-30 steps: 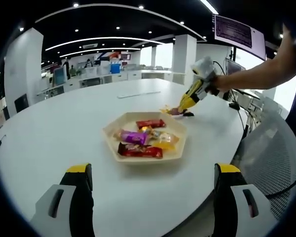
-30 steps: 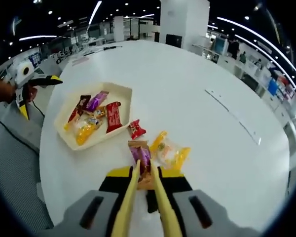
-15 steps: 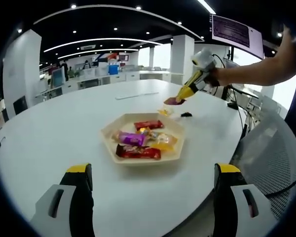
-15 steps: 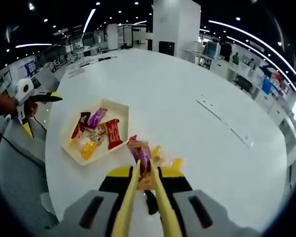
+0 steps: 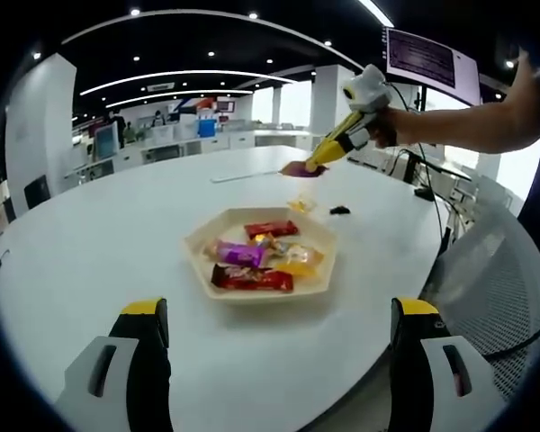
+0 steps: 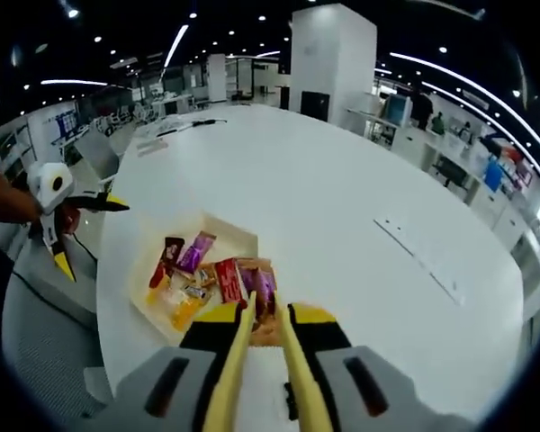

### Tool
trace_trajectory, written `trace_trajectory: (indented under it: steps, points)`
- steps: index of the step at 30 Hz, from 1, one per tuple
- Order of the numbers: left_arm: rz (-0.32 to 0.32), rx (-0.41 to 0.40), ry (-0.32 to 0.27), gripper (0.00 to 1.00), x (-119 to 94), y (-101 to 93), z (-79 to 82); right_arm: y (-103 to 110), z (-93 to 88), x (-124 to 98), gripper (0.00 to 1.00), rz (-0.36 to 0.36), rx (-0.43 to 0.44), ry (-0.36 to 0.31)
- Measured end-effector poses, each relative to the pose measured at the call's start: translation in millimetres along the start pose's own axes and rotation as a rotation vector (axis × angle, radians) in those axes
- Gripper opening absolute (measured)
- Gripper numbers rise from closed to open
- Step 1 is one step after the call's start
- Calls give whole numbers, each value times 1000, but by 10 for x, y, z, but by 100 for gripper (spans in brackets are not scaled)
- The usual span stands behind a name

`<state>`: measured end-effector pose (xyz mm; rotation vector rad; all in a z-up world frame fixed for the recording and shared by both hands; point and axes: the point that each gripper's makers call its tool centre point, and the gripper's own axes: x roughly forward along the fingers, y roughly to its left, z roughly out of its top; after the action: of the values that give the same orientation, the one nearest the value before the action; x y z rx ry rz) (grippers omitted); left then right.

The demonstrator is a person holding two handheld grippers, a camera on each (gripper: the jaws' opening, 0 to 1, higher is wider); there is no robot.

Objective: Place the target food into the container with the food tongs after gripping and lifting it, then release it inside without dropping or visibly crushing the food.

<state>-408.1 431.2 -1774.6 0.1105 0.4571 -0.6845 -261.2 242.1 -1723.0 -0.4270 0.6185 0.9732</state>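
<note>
tongs held by right gripper (image 6: 263, 315) carry a snack above the tray

right gripper's jaws are closed on the long yellow food tongs (image 6: 252, 360), whose tips pinch a purple-and-brown wrapped snack (image 6: 256, 286) in the air above the beige hexagonal tray (image 5: 204, 250) of wrapped sweets on the round white table (image 5: 90, 243). left gripper (image 5: 274, 355) is wide open, holding nothing, low near the table's edge. a bare forearm (image 5: 468, 121) reaches in from the side.

left claw (image 5: 274, 360): grey, yellow-tipped | right claw (image 6: 262, 319): grey, yellow tongs
</note>
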Motion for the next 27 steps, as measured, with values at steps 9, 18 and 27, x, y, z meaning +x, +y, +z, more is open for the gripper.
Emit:
trace_trajectory:
  steps: [9,18,27]
  points:
    - [3,-1,-7,100,-3,2,13,228,299,165,19,39,-47,-13]
    - [12,-2,-13,100,-14,13,27,458,594,345,19,76,-104,-18]
    - [18,-8,-17,100,-19,26,32,581,659,432,23,137,-103,-33]
